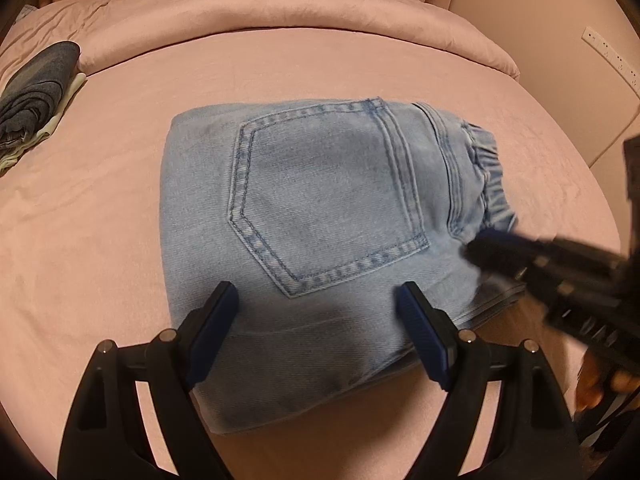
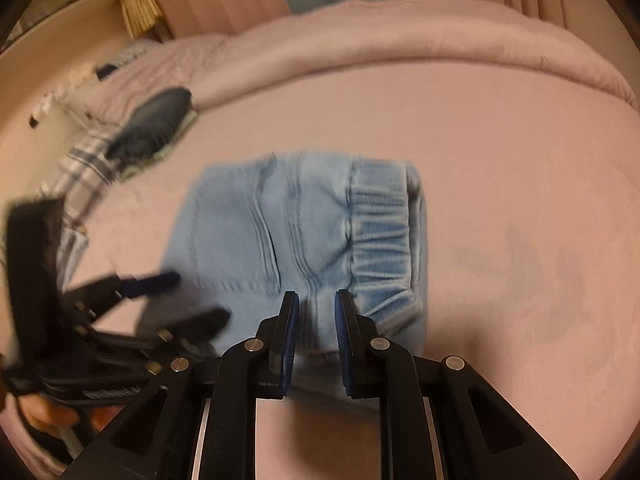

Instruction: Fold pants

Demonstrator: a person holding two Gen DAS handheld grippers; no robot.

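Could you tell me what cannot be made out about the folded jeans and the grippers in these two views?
- Right wrist view: blur hides whether the right gripper, jaws narrow, pinches the jeans by the waistband.
- Left wrist view: the right gripper is smeared, so contact is unclear.
- Left wrist view: the left gripper, jaws wide, covers the jeans' near edge.
- Both views: layers underneath are hidden.

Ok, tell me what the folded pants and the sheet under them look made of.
Pants: light blue denim, faded matte wash; diagonal weave, doubled pocket stitching and a gathered elastic waistband show it. Sheet: pink woven fabric, probably cotton or a blend, matte, softly creased; the exact fibre cannot be told.
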